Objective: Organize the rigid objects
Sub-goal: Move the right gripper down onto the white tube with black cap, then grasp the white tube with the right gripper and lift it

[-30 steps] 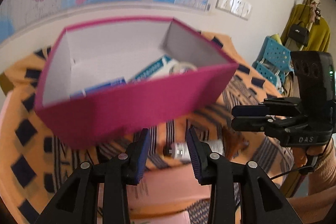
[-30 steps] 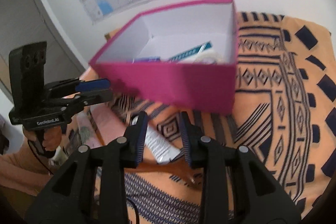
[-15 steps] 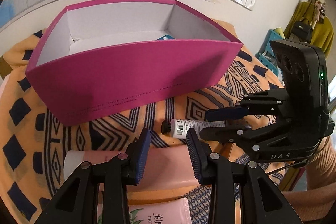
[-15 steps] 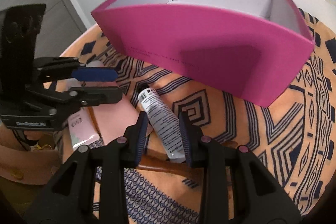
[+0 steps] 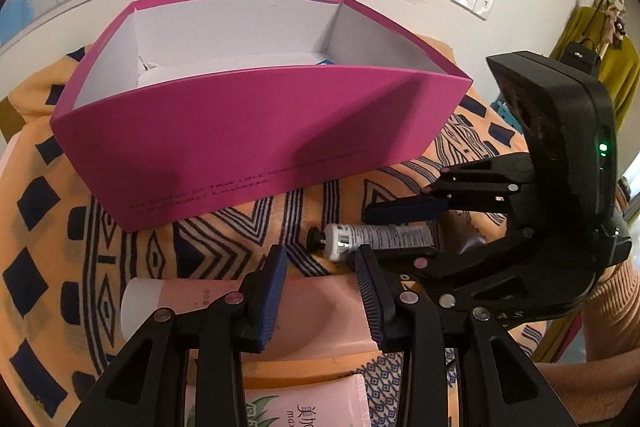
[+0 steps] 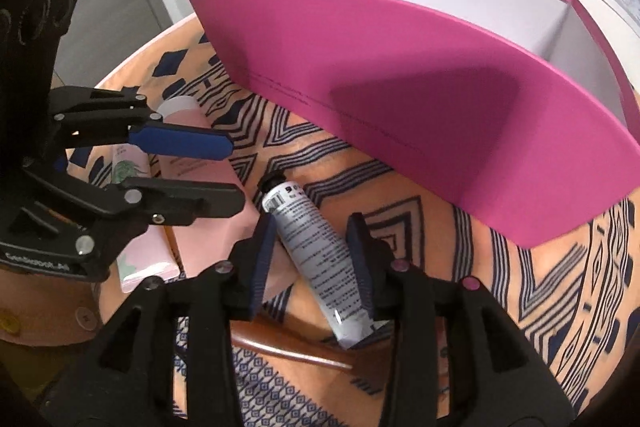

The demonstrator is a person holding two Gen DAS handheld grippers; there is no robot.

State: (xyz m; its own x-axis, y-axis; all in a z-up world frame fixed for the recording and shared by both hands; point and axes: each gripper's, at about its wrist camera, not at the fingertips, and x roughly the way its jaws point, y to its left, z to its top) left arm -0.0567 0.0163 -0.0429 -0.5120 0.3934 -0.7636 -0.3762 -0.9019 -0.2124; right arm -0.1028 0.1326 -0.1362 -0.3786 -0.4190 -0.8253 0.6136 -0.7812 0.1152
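Three tubes still lie outside the magenta box (image 5: pixel 248 131): a grey-white tube (image 6: pixel 316 251) just before its front wall, between the right claw (image 6: pixel 314 259), whose jaws are opening, not pressing; two pink tubes (image 5: pixel 320 303) nearer. Left claw (image 5: pixel 320 291) hangs narrow, empty. Box contents barely show, perhaps one item.

one pink box (image 5: pixel 248 131), three tubes (two pink (image 5: pixel 320 301), one grey (image 6: pixel 316 251)), two grippers (image 6: pixel 314 255).
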